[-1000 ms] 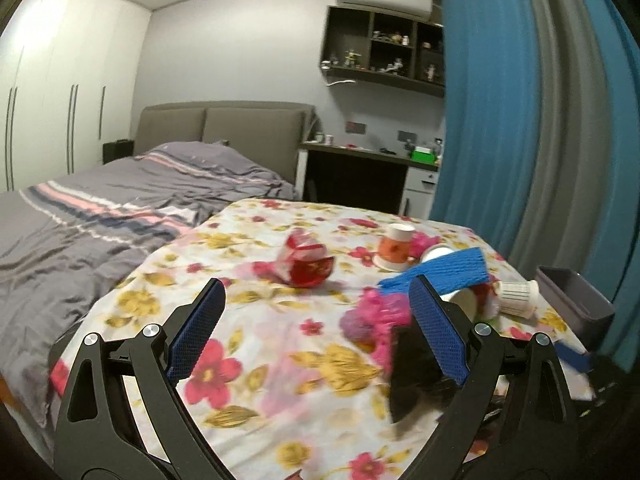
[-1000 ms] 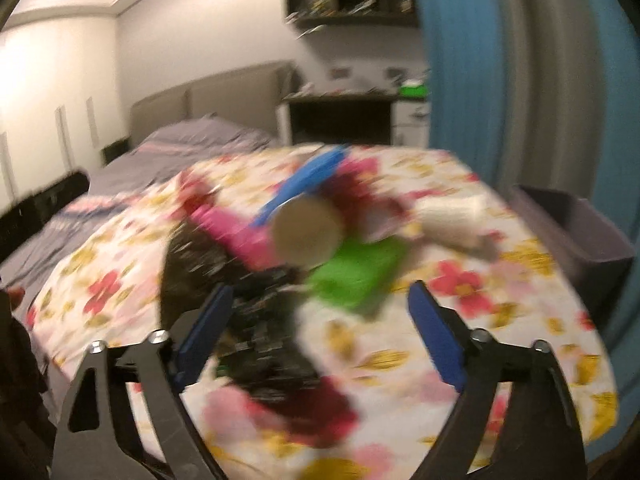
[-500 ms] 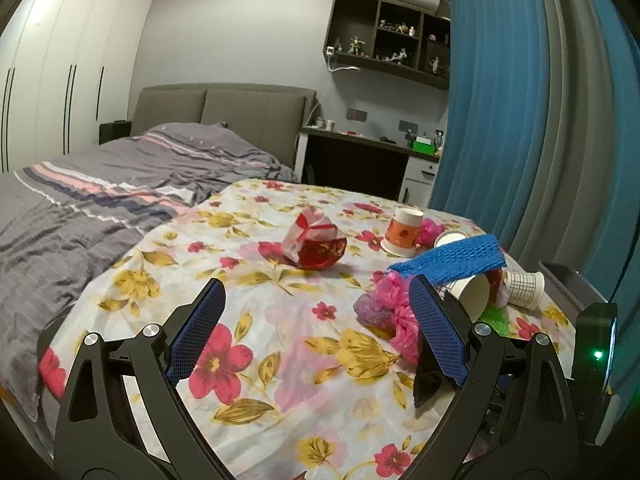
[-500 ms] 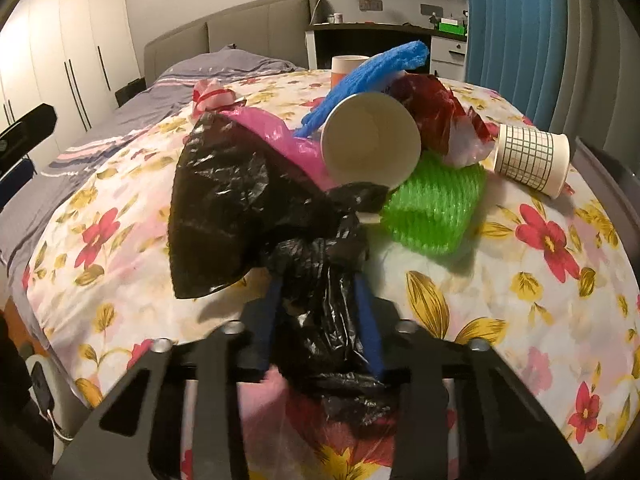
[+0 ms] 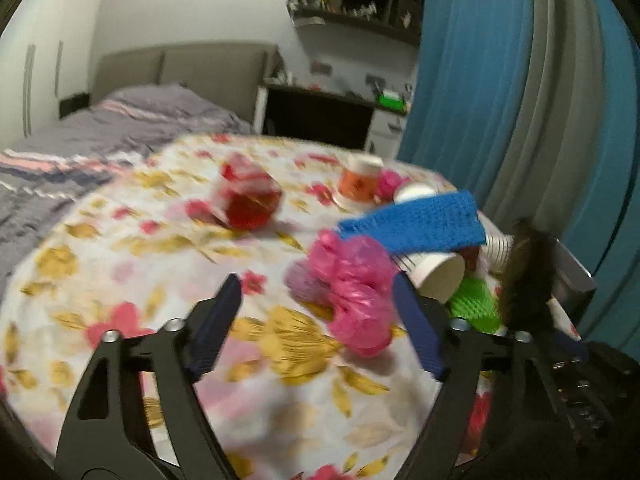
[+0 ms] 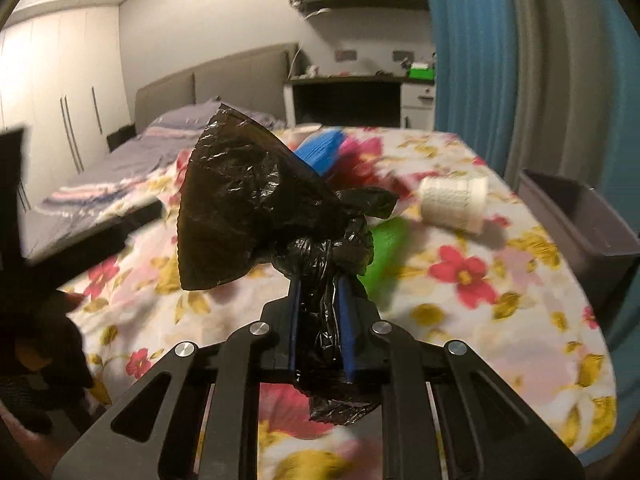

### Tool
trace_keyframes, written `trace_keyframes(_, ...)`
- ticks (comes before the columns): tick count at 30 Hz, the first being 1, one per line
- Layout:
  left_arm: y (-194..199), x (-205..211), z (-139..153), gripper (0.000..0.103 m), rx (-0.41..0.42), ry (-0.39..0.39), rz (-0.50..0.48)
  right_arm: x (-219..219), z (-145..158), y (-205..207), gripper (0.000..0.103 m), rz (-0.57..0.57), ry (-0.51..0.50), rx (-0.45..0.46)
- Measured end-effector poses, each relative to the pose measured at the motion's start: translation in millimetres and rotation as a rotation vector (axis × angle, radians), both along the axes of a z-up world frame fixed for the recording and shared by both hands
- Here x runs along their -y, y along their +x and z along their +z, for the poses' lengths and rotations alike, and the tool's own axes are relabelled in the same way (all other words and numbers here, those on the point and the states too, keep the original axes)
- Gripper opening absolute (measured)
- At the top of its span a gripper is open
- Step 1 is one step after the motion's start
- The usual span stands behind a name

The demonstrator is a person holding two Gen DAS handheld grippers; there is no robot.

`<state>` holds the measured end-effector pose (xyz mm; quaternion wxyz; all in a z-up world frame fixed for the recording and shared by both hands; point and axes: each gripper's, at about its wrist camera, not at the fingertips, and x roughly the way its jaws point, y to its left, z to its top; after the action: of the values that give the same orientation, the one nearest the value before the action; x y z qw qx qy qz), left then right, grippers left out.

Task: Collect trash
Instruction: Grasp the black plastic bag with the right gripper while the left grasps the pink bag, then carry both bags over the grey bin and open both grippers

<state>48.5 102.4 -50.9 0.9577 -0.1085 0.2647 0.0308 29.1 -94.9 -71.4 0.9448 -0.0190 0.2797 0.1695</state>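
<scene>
So the right gripper [image 6: 320, 312] had just clamped the crumpled black plastic bag [image 6: 256, 204], lifting it off the floral tablecloth [image 6: 500, 304]; the left gripper [image 5: 316, 320], empty, was closing near the pink wrapper [image 5: 352, 288], ready to fill it.

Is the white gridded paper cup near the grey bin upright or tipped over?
Tipped over. The gridded paper cup lies on its side on the floral tablecloth, its length running across the right wrist view, short of the grey bin.

Home bedroom: bed [image 5: 132, 120], wardrobe [image 6: 48, 112], desk [image 6: 344, 96], curtain [image 5: 500, 80].
</scene>
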Motion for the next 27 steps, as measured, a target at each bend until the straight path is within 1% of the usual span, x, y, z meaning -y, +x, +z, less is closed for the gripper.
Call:
trace_keyframes(1,6.1,1.8,-3.7,0.068,-0.021,-0.013,-0.012,4.3,2.0,-0.9,0.018,-0.010,-0.001,0.010)
trace_keyframes(3,19.3,5.6,-14.0,0.055,-0.075,-0.042,-0.037,12.2,4.8,-1.5,0.018,-0.027,0.002,0.020)
trace_keyframes(4,25.5,6.9,-19.7,0.052,-0.107,-0.048,-0.043,14.0,4.2,-1.6,0.018,-0.032,0.004,0.020)
trace_keyframes(5,28.9,6.8,-24.0,0.042,-0.127,-0.061,-0.051,16.0,3.7,-2.3,0.018,-0.035,0.007,0.020)
trace_keyframes(6,30.5,6.1,-27.1,0.031,-0.138,-0.081,-0.059,19.3,3.3,-1.9,0.018,-0.039,0.011,0.019)
trace_keyframes(7,30.5,4.5,-28.9,0.027,-0.143,-0.105,-0.066,20.8,2.5,-0.9,0.018,-0.041,0.015,0.018)
trace_keyframes(9,26.6,4.1,-27.6,0.016,-0.130,-0.100,-0.060,26.0,4.0,1.0,0.018,-0.044,0.022,0.015)
trace_keyframes(12,18.3,5.7,-20.3,0.012,-0.097,-0.067,-0.062,32.4,4.5,3.1,0.018,-0.049,0.039,0.015)
trace_keyframes(15,7.6,2.9,-8.3,0.011,-0.058,-0.039,-0.047,35.6,6.1,3.7,0.018,-0.052,0.047,0.020)
trace_keyframes(18,-8.8,-4.1,8.2,0.011,-0.013,-0.041,-0.035,41.5,9.0,2.4,0.018,-0.062,0.053,0.031)
trace_keyframes(21,-25.6,-11.9,29.5,0.011,0.042,-0.027,-0.022,47.4,14.0,2.5,0.018,-0.078,0.062,0.041)
trace_keyframes(23,-35.2,-18.6,43.9,0.011,0.081,-0.037,-0.013,50.5,17.4,1.7,0.018,-0.090,0.067,0.049)
trace_keyframes(25,-40.0,-21.2,56.2,0.011,0.111,-0.043,-0.004,54.8,20.8,1.1,0.018,-0.106,0.071,0.059)
trace_keyframes(27,-44.6,-18.6,67.1,0.011,0.142,-0.033,-0.007,59.3,24.1,1.8,0.018,-0.116,0.078,0.065)
